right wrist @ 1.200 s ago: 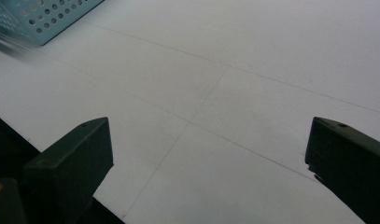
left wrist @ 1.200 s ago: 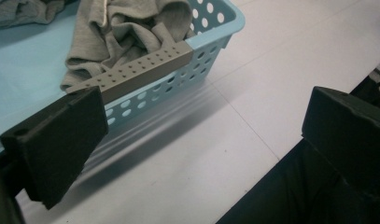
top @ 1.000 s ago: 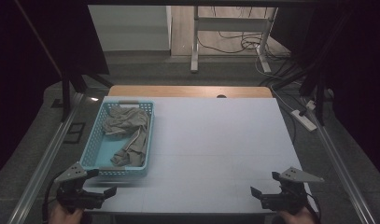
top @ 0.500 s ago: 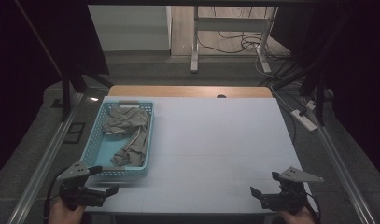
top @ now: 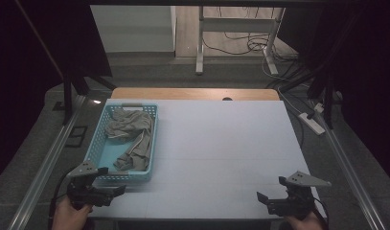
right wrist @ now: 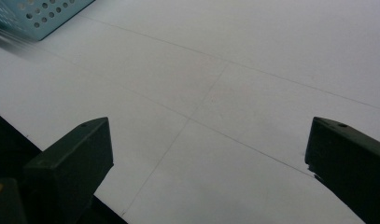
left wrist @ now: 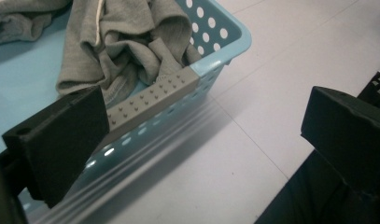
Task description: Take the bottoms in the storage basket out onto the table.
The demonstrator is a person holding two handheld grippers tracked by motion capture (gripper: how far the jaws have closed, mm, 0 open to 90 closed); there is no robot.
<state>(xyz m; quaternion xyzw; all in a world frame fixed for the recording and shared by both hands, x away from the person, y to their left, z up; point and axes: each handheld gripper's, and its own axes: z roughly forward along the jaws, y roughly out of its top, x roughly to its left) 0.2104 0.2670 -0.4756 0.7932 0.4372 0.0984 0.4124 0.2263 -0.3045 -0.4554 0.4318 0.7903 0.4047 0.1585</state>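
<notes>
At the near left corner of the table (top: 221, 143), the left gripper (top: 117, 190) has crept forward and a little toward the middle since half a second ago, so its tips now sit just off the near right corner of the blue basket (top: 97, 143), where a second ago they hung farther back and to the left. The right gripper (top: 262, 200) rests at the near right corner of the table much as it did in both earlier frames, jaws spread wide over bare white surface, well apart from the basket.

In the left gripper view the jaws are also wide apart and grip nothing. One jaw stands in front of the basket's near wall, beside the grey studded handle strip (left wrist: 152, 99) on the rim; the other hangs over open tabletop outside the basket. Whether the first jaw touches the wall is hard to tell, since the lower part of the basket is smeared by motion blur.

The grey garment (left wrist: 122, 46) lies crumpled inside the basket, heaped against the near right corner just behind the rim, close beyond the left gripper's tips. From above, the cloth (top: 130, 136) runs from the far end of the basket down its right side.
</notes>
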